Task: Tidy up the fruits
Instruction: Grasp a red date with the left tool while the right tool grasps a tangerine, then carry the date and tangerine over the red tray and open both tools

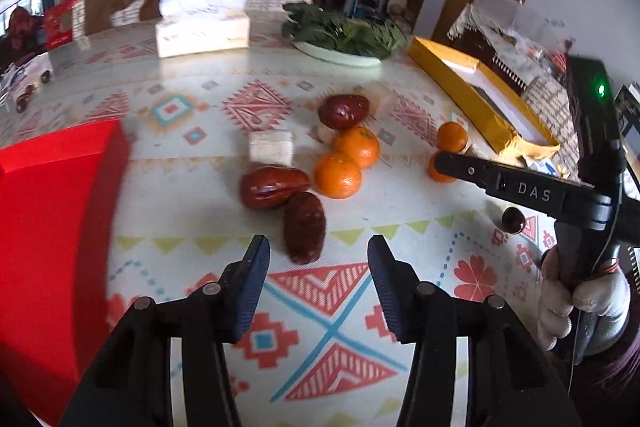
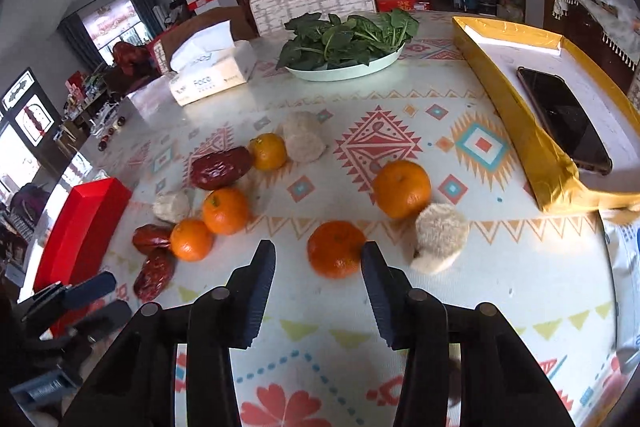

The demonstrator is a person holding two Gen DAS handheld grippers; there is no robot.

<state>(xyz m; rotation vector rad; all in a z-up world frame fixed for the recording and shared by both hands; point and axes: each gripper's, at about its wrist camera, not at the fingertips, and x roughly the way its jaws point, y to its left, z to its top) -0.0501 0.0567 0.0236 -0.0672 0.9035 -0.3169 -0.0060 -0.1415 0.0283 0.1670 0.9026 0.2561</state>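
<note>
Both black two-finger grippers hang spread and empty over the patterned tablecloth (image 2: 400, 99) — the right gripper (image 2: 318, 259) lined up on a round orange tangerine (image 2: 336, 249) at lower centre, the left gripper (image 1: 318, 253) before a wrinkled dark-red date (image 1: 304, 227) — apparently poised for sorting toward the red box (image 1: 52, 227) at left.

The red box (image 1: 52, 227) runs off the left edge of the left wrist view, its far end blurred. There, an orange (image 1: 440, 169) sits half hidden behind the right gripper's finger (image 1: 500, 181). The tissue box (image 1: 202, 27) is smeared by blur. In the right wrist view, the yellow tray (image 2: 556, 183) is cut by the right edge, and small dark items (image 2: 110, 135) at the table's far left are too tiny to identify.
</note>
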